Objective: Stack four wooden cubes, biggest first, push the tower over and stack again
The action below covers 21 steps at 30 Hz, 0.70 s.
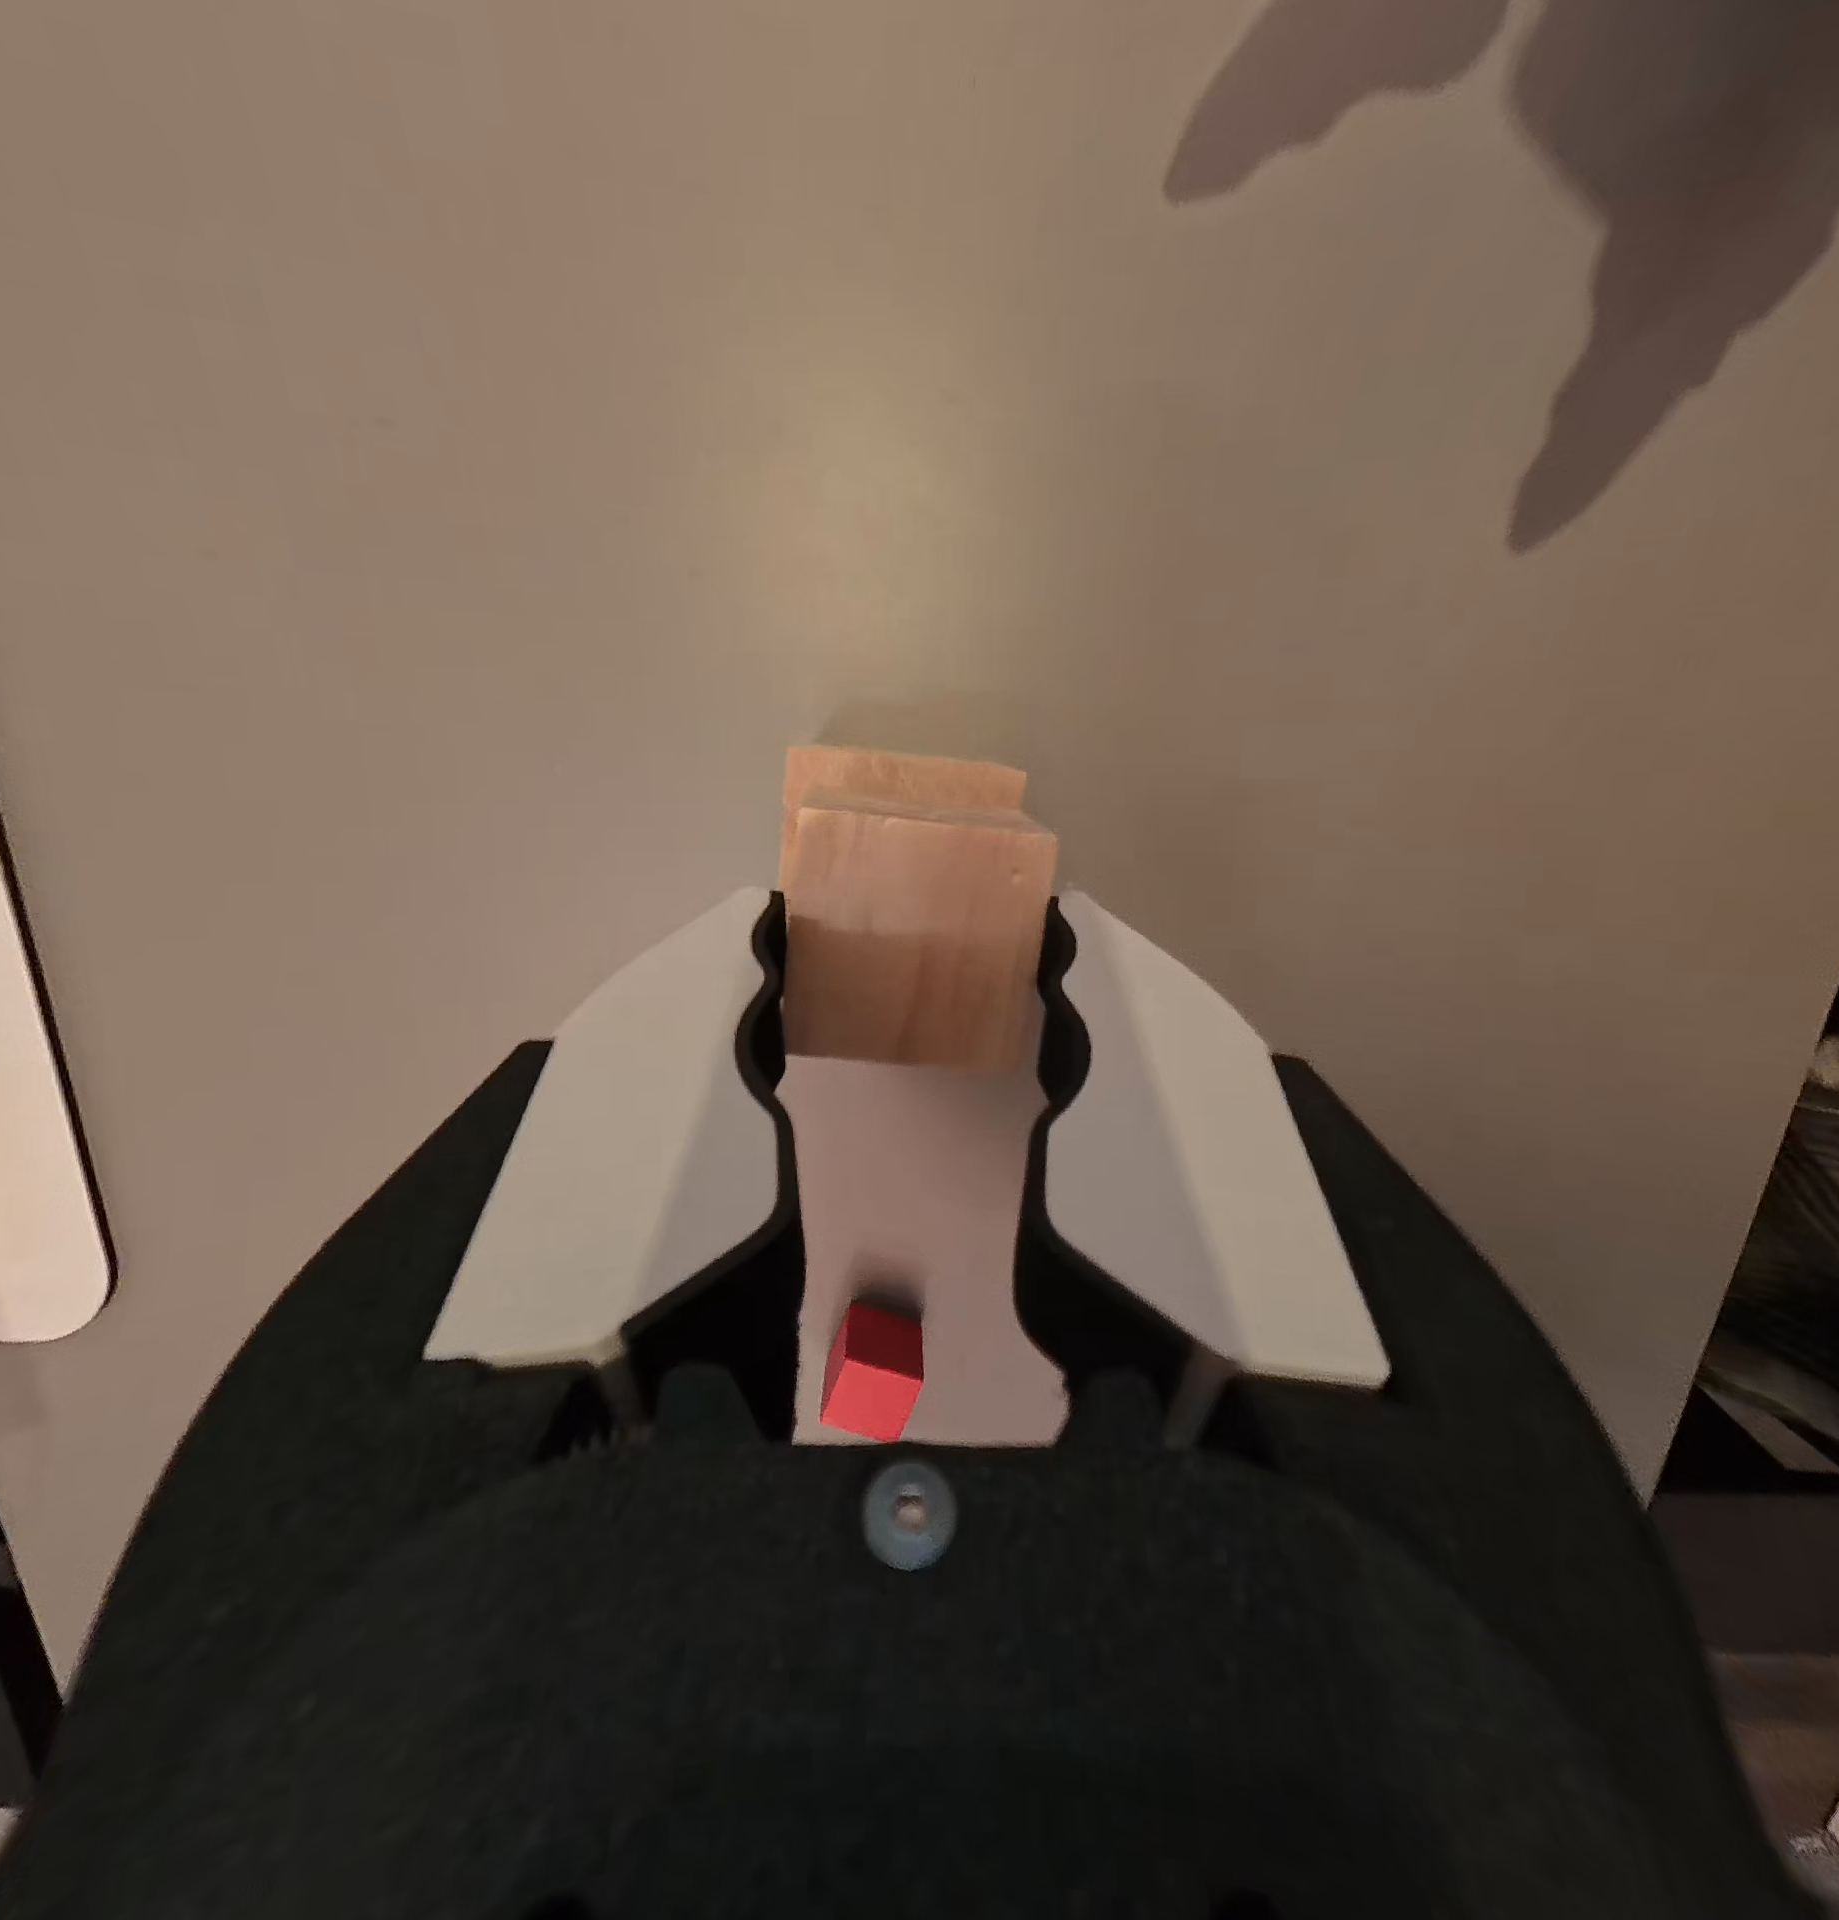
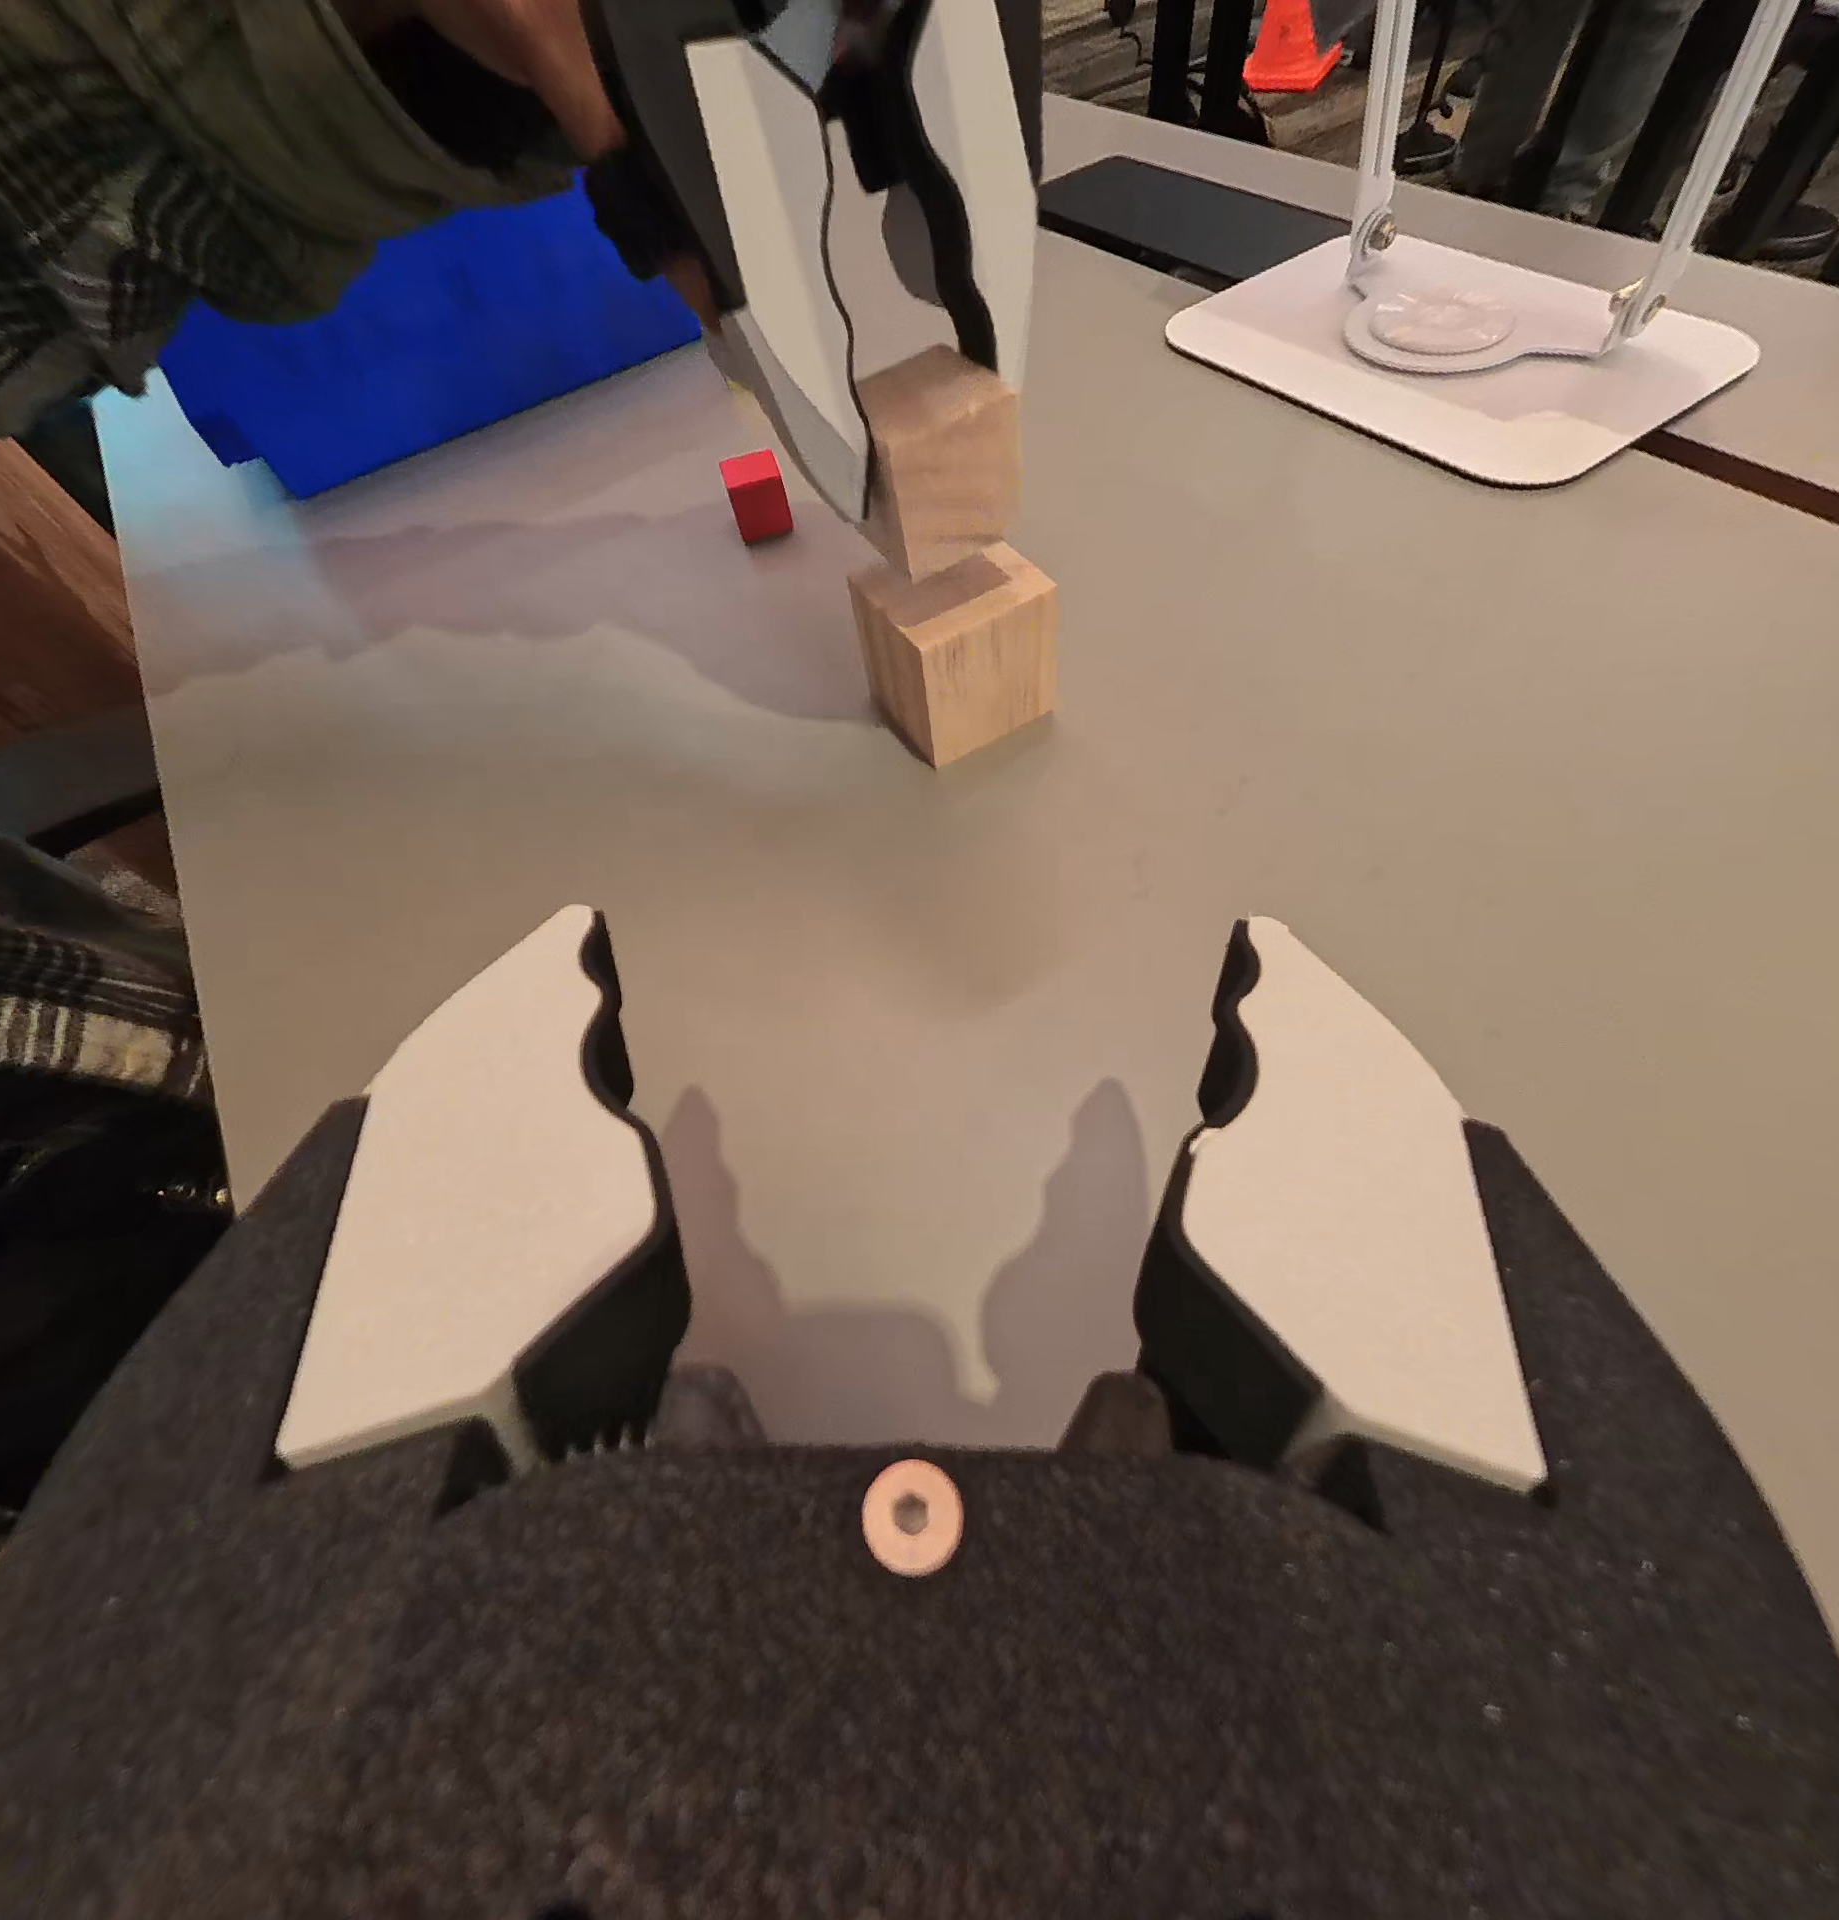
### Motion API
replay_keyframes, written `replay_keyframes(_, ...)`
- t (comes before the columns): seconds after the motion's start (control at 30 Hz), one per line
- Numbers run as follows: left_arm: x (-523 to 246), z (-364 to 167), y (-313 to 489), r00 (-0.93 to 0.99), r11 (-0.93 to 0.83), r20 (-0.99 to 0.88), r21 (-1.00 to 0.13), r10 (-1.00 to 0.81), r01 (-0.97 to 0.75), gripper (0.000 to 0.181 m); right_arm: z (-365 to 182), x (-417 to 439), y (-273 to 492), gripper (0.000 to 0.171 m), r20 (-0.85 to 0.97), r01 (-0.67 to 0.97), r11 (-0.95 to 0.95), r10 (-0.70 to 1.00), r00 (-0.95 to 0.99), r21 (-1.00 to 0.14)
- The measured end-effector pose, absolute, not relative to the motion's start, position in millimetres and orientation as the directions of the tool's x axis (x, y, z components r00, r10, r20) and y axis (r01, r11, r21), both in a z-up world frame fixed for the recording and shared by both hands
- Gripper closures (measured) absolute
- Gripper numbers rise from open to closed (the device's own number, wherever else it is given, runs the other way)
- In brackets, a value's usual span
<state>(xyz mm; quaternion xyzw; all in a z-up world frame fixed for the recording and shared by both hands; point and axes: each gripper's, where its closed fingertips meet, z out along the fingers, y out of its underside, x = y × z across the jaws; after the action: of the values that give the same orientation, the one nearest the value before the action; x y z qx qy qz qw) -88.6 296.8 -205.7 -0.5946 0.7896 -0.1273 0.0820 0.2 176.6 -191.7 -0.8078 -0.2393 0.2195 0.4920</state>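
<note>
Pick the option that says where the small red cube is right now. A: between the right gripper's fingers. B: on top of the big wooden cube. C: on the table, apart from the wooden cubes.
C: the red cube stands alone on the table, beside the big wooden cube, while the right gripper is open and empty.

A white stand base (image 2: 1455, 364) is seen on the grey table (image 2: 1414, 831); what may be an orange cone (image 2: 1292, 44) is glimpsed beyond.

- The left tool (image 1: 915, 977) is pointing steeply downward, its jaws gripping a wooden cube (image 1: 920, 935) at the frame's centre.
- The right tool (image 2: 920, 997) is sitting low in its frame, jaws gaping wide, gripping nothing.
</note>
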Motion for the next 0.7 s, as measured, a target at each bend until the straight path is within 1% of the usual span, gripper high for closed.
replay_keyframes(0.3, -88, -214, 297, -0.281, 0.264, 0.025, -0.269, -0.959, -0.926, 0.135, -189, 1, 174, 0.064, -0.121, 0.165, -0.395, 0.606, 0.787, -0.904)
replay_keyframes(0.7, -88, -221, 296, -0.265, 0.246, 0.033, -0.277, -0.964, -0.929, 0.135, -189, 0, 175, 0.064, -0.126, 0.164, -0.400, 0.606, 0.785, -0.902)
